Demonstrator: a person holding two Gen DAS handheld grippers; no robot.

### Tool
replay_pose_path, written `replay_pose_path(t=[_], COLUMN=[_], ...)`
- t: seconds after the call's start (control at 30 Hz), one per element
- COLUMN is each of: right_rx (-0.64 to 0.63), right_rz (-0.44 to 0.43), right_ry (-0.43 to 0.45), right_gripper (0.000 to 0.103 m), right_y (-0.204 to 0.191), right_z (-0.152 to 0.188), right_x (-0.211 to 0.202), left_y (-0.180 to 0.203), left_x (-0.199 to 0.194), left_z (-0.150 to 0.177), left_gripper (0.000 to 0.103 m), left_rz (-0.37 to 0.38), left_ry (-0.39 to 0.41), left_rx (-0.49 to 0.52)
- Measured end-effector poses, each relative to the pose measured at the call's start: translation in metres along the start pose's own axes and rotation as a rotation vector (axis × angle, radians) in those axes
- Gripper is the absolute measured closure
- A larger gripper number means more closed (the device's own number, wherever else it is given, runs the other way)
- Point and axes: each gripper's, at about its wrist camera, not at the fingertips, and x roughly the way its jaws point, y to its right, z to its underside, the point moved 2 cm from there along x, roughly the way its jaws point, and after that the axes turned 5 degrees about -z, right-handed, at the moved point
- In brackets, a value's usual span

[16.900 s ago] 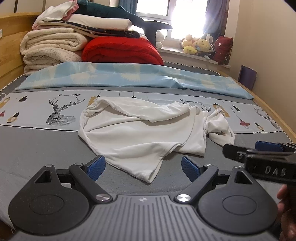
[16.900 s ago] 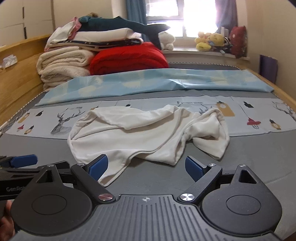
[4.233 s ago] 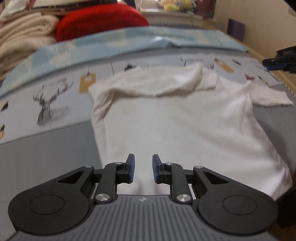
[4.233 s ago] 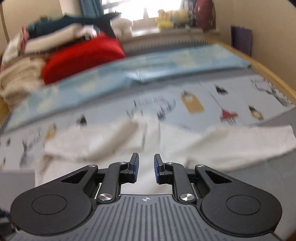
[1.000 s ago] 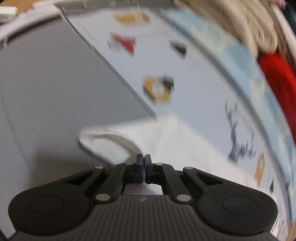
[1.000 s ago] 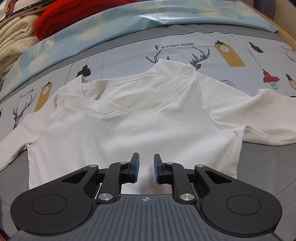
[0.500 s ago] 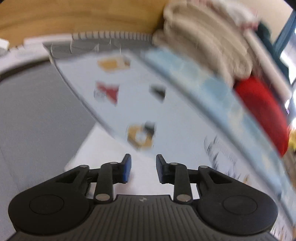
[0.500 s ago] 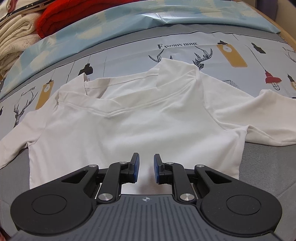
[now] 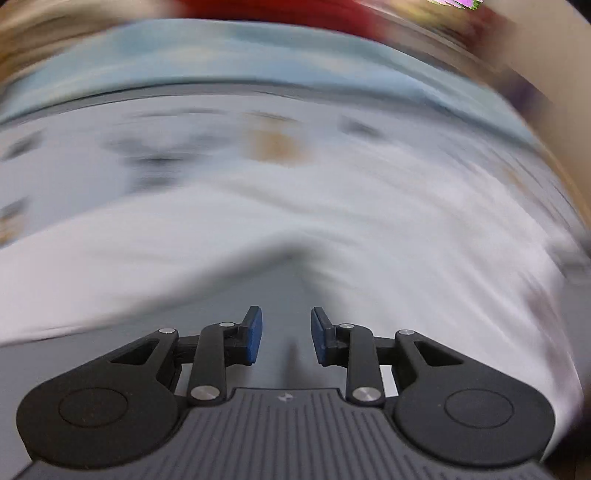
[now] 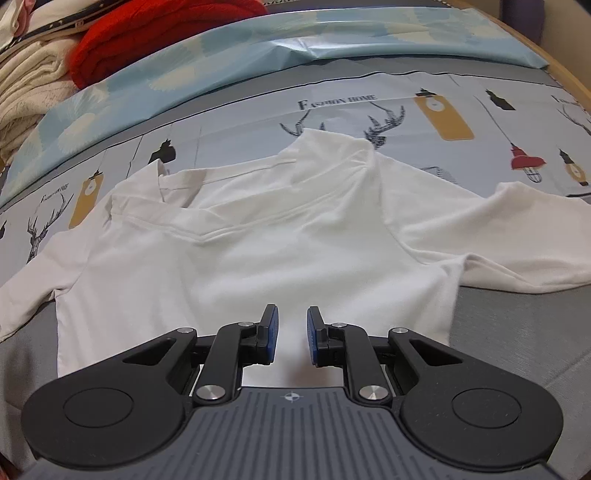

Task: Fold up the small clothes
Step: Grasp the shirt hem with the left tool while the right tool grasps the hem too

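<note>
Printed bedding [image 10: 369, 85] carries a white shirt [image 10: 258, 251] spread flat; both hand-held grippers [image 10: 289, 334] [image 9: 284, 338] gape empty.

A bed [image 10: 517, 332] covered in grey bedding fills the room, crossed by a pale printed sheet [image 10: 424, 107] bearing deer heads, hanging lamps and the words "Fashion Home". Behind it lies a light blue sheet [image 10: 258, 51] with pale round motifs, creased near its middle. A red quilt [image 10: 147, 33] and a stack of cream blankets [image 10: 26, 85] are piled at the far left corner. A wooden bed frame [image 10: 565, 70] curves along the right edge. The left wrist view is heavily blurred; lighting is soft and even.
</note>
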Motion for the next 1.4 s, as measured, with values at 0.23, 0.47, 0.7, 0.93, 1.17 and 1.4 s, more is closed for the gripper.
replay_pose_path(t=[0.23,0.47,0.7,0.93,1.17,1.4], right_rx=[0.029,0.054,0.037,0.05,0.012,-0.037], right_rz=[-0.012,-0.033,-0.012,-0.009,-0.04,-0.017], right_ry=[0.026,0.027,-0.065,-0.294,-0.292,-0.287], right_gripper=[0.086,0.085,0.085,0.085,0.085,0.088], right_y=[0.029,0.068,0.112,0.139,0.135,0.12], right_z=[0.002,0.01,0.052,0.137,0.171,0.191], right_x=[-0.023,-0.046,-0.051,-0.031,-0.053,-0.061], left_y=[0.12,0.117,0.097,0.093,0.089,0.098], left_x=[0.022,-0.011,-0.018,0.0,-0.007,-0.005], left_z=[0.081,0.153,0.148,0.167,0.174,0.201], left_gripper=[0.071,0.074,0.073,0.073,0.082,0.096], left_rz=[0.176,0.155,0.06,-0.026,-0.076,-0.078], left_ry=[-0.259,-0.489,-0.354,-0.418,-0.4,-0.432], left_rx=[0.396,0.562,0.201,0.255,0.207,0.283])
